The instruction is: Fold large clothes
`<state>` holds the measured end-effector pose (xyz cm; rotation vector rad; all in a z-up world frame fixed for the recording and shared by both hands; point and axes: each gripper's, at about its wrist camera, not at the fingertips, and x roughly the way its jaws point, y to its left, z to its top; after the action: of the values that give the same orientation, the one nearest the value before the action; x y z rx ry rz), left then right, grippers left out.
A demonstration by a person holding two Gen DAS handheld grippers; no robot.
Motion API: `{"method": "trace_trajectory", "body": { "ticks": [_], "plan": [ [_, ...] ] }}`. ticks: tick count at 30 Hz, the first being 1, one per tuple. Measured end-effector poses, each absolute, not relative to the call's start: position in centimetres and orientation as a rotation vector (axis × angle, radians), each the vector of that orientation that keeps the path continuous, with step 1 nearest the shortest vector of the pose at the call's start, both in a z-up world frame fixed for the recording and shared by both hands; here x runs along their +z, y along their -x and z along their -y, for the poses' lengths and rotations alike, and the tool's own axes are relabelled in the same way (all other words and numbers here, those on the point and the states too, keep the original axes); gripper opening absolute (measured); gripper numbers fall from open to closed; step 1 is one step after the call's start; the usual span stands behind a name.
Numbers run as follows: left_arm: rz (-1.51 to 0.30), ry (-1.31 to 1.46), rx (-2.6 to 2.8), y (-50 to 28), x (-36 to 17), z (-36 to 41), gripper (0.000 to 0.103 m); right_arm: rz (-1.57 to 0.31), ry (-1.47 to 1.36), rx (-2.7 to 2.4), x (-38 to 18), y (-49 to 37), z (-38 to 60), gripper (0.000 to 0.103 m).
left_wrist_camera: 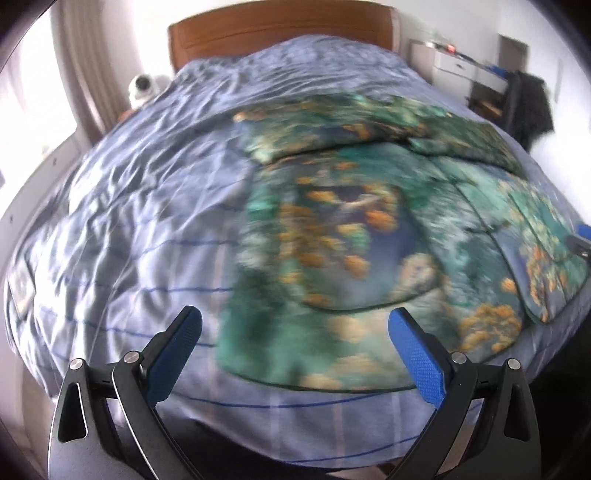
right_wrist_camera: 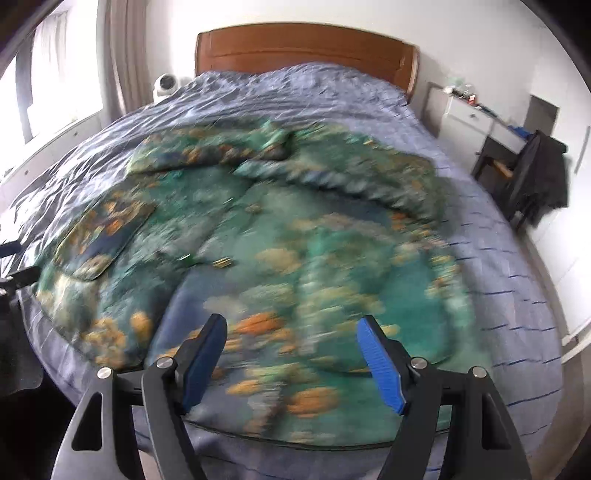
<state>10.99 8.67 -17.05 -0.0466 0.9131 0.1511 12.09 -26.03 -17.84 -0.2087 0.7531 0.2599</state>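
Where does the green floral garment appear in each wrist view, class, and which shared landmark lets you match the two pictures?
Left wrist view: the green floral garment spreads over the centre and right of the picture, on the bedspread.
Right wrist view: the garment fills the centre and reaches toward the left.
Shared landmark: the wooden headboard at the top of both.
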Motion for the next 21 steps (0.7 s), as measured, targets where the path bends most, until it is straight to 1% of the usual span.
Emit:
{"method": "trace_trajectory", "body": {
  "ticks": [3, 8, 11, 14, 17, 19, 21],
  "plan": [
    [-0.955, 0.154, 0.166, -10.9, -17.9, -11.9, 0.101, -0.746, 0.211, 0.174, -16.7, -12.5, 30.4, 0.075],
    [-0.981, 0.344, 0.089, -11.2, -19.6, -14.6, 0.101, -0.879, 0.12, 0.07, -17.7, -13.6, 39.0, 0.076],
    [-1.051, 0.394, 0.079, -12.5, -21.8, -14.7, 0.101, -0.942, -0.01, 0.102, -18.7, -14.2, 42.6, 0.076],
    [-1.082, 0.379, 0.054, -13.6, -23.2, -13.8, 0.101, -1.008, -0.115, 0.158, -20.3, -15.2, 44.1, 0.076],
    [-1.103, 0.305, 0.04, -14.4, -23.8, -12.7, 0.102, -1.009, -0.137, 0.164, -21.6, -16.0, 44.1, 0.076],
    [-1.11, 0.281, 0.027, -14.6, -23.7, -12.1, 0.101, -1.044, -0.19, 0.218, -22.7, -16.7, 43.6, 0.076],
    [-1.124, 0.282, 0.007, -14.6, -23.6, -11.8, 0.098, -1.074, -0.245, 0.282, -23.5, -17.2, 43.2, 0.076]
  ]
}}
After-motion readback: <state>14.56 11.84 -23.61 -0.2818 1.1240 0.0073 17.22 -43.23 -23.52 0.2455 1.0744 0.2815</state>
